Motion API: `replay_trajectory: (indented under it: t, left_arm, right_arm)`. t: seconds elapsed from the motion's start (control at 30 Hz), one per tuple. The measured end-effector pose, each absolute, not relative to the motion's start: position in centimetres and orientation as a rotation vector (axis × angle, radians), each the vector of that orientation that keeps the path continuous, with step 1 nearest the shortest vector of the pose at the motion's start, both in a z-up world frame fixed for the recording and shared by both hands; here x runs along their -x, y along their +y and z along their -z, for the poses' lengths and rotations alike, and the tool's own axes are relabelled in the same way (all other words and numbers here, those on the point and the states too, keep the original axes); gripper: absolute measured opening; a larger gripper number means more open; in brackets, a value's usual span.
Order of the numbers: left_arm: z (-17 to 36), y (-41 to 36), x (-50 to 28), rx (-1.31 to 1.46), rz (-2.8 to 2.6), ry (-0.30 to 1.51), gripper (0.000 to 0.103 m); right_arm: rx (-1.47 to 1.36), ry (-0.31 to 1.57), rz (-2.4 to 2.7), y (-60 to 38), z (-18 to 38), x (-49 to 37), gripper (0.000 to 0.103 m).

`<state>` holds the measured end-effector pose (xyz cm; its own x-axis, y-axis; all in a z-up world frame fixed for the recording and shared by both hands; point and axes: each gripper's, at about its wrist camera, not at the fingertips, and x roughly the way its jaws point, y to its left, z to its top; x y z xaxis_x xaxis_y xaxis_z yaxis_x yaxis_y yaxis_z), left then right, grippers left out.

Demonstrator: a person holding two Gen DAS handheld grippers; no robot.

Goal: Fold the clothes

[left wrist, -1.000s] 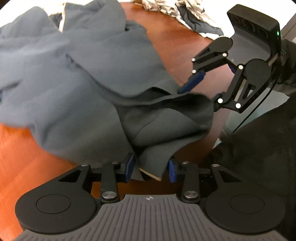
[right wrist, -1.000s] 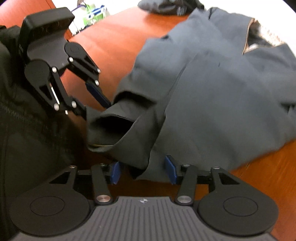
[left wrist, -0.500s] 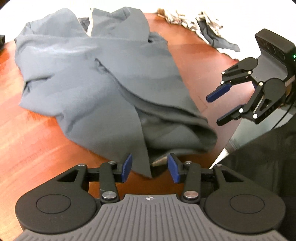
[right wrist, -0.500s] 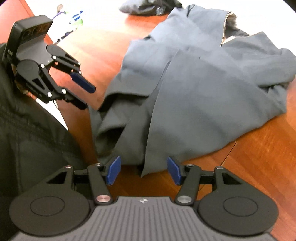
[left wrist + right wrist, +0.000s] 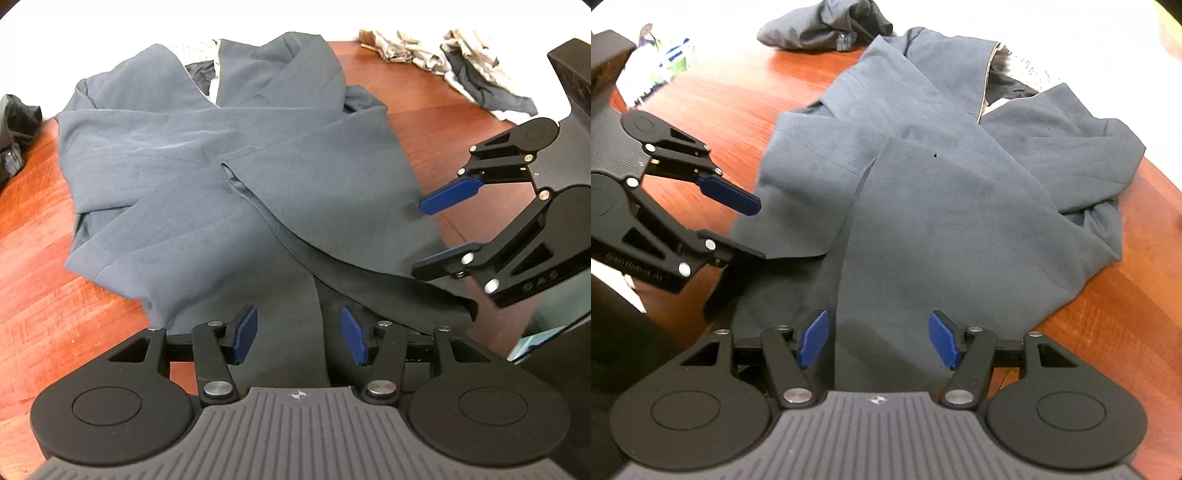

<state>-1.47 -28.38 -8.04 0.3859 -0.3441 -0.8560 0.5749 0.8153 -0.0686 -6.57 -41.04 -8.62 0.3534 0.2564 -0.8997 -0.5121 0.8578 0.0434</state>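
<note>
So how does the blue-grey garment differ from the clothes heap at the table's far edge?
The blue-grey garment is one plain colour; the heap mixes pale and dark pieces. The garment lies spread out with panels folded over; the heap is crumpled. The garment sits before both grippers; the heap lies beyond them. Both rest on the wooden table.

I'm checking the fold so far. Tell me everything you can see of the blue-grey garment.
The blue-grey garment is matte woven cloth with a pale lining showing at its far opening. It lies loosely folded and creased on the wooden table, panels overlapping, its near edge at the table's edge. The left gripper and right gripper stand open over it, gripping nothing.
</note>
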Motion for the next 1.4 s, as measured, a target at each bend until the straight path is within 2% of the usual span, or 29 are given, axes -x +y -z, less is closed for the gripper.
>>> replay_trajectory:
  t: [0.37, 0.4, 0.43, 0.5, 0.57, 0.63, 0.9, 1.17, 1.33, 1.4]
  left_arm:
    - [9.7, -29.7, 1.0, -0.357, 0.548, 1.011, 0.053]
    - [9.9, -29.7, 1.0, -0.362, 0.546, 1.012, 0.049]
    - [10.0, -29.7, 1.1, -0.367, 0.545, 1.015, 0.035]
    - [10.0, -29.6, 1.2, -0.356, 0.545, 1.019, 0.016]
    - [9.9, -29.4, 1.3, -0.344, 0.543, 1.02, 0.008]
    - [9.5, -28.8, 1.6, -0.332, 0.517, 0.995, 0.005]
    - [7.9, -23.2, 2.4, -0.154, 0.31, 0.997, 0.005]
    - [8.9, -17.5, 4.5, -0.013, 0.127, 1.086, 0.006]
    - [9.5, -16.4, 5.4, 0.039, 0.103, 1.12, 0.016]
    - [9.3, -16.3, 5.6, 0.036, 0.113, 1.11, 0.017]
  right_arm:
    - [0.413, 1.078, -0.491, -37.4, 10.9, 5.8, 0.066]
    - [0.416, 1.08, -0.487, -37.3, 11.1, 5.6, 0.061]
    - [0.415, 1.084, -0.481, -37.4, 11.2, 5.3, 0.056]
    - [0.394, 1.093, -0.47, -37.6, 11.4, 4.9, 0.028]
    - [0.363, 1.091, -0.449, -38.1, 11.3, 4.7, 0.015]
    - [0.342, 1.074, -0.417, -38.9, 10.8, 4.9, 0.01]
    - [0.242, 1.031, -0.243, -43.7, 9.3, 6.9, 0.008]
    - [0.102, 1.131, -0.045, -50.0, 11.3, 11.0, 0.008]
    - [0.055, 1.173, 0.01, -51.6, 13.0, 13.0, 0.01]
    - [0.072, 1.164, 0.008, -51.4, 12.9, 13.2, 0.018]
